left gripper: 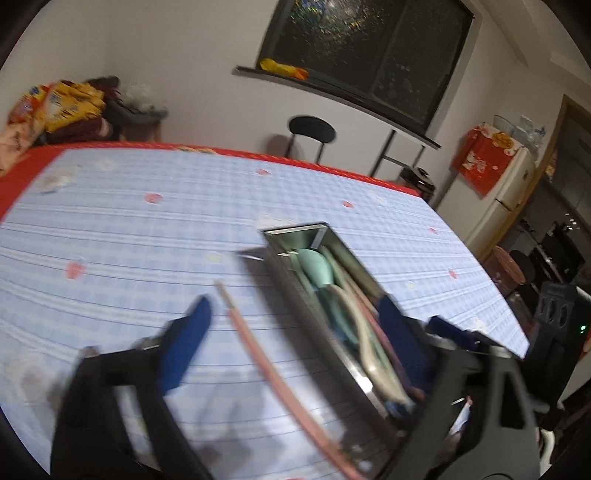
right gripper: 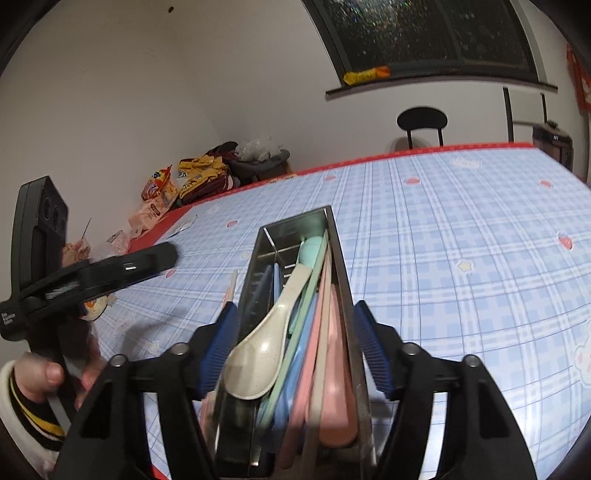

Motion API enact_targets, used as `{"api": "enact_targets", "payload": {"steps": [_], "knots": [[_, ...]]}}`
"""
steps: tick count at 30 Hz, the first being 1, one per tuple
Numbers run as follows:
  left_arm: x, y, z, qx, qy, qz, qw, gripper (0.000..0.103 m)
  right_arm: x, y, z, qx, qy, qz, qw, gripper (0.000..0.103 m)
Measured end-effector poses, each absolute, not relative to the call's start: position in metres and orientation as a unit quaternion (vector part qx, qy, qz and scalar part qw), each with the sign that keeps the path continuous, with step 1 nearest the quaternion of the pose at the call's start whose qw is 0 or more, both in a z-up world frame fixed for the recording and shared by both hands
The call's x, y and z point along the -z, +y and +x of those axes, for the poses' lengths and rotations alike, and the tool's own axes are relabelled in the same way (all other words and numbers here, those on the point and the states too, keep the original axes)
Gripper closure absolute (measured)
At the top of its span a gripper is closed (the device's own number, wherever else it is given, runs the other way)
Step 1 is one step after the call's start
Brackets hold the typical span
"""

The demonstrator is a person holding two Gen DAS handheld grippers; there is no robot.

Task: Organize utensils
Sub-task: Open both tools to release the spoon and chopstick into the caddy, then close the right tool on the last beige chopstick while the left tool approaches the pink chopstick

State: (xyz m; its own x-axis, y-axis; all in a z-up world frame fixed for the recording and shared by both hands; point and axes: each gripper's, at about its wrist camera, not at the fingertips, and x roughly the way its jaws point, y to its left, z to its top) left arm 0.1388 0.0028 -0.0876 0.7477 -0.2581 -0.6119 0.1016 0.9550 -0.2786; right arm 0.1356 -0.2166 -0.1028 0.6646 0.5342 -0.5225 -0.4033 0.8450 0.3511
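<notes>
Right gripper [right gripper: 293, 345]: your blue-padded fingers [right gripper: 218, 347] stand spread, one on each side of the near end of the metal utensil box [right gripper: 341, 266]; you can see a gap at the right pad, while contact at the left pad cannot be told.
Metal utensil box: it lies lengthwise on the desk [right gripper: 461, 258], running away from your right gripper, open side up.
Box contents: you have a cream spoon [right gripper: 258, 354] lying on top with its bowl at the near end, a mint spoon [right gripper: 310, 249] at the far end, and pink, blue and green handles packed alongside on the right.
Pink chopstick [left gripper: 266, 365]: it lies on the desk just beside the box's left wall, outside the box, running nearly parallel to it.
Left gripper [left gripper: 295, 325]: your fingers [left gripper: 188, 339] are spread wide with nothing pinched; the chopstick and the near part of the box show between them in your left wrist view, which is blurred.
Left hand [right gripper: 51, 373]: in the right wrist view you grip the black handle at the left edge, a striped cuff at the wrist.
Desk: blue plaid cloth with small pink motifs and a red border.
Surroundings: snack bags [right gripper: 166, 192] are piled past the desk's far left corner, a black chair [right gripper: 421, 122] stands behind it, under a dark window [right gripper: 424, 33].
</notes>
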Motion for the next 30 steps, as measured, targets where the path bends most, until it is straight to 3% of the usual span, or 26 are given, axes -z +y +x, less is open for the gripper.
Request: {"api": "enact_targets", "payload": {"steps": [6, 8, 10, 13, 16, 30], "knots": [[0.089, 0.020, 0.114, 0.081, 0.349, -0.061, 0.932, 0.014, 0.090, -0.201, 0.111, -0.259, 0.299, 0.064, 0.916, 0.039], [0.093, 0.025, 0.110, 0.084, 0.358, -0.057, 0.928, 0.027, 0.090, -0.195, 0.105, -0.267, 0.307, 0.056, 0.912, 0.053], [0.097, 0.031, 0.105, 0.087, 0.365, -0.062, 0.925, 0.034, 0.090, -0.189, 0.100, -0.275, 0.316, 0.053, 0.906, 0.071], [0.102, 0.039, 0.096, 0.094, 0.367, -0.071, 0.923, 0.045, 0.090, -0.180, 0.090, -0.284, 0.329, 0.042, 0.900, 0.089], [0.107, 0.046, 0.087, 0.103, 0.369, -0.072, 0.921, 0.056, 0.092, -0.168, 0.081, -0.286, 0.341, 0.025, 0.895, 0.093], [0.124, 0.063, 0.074, 0.128, 0.375, -0.096, 0.913, 0.056, 0.116, -0.106, 0.083, -0.237, 0.405, -0.107, 0.877, 0.096]]}}
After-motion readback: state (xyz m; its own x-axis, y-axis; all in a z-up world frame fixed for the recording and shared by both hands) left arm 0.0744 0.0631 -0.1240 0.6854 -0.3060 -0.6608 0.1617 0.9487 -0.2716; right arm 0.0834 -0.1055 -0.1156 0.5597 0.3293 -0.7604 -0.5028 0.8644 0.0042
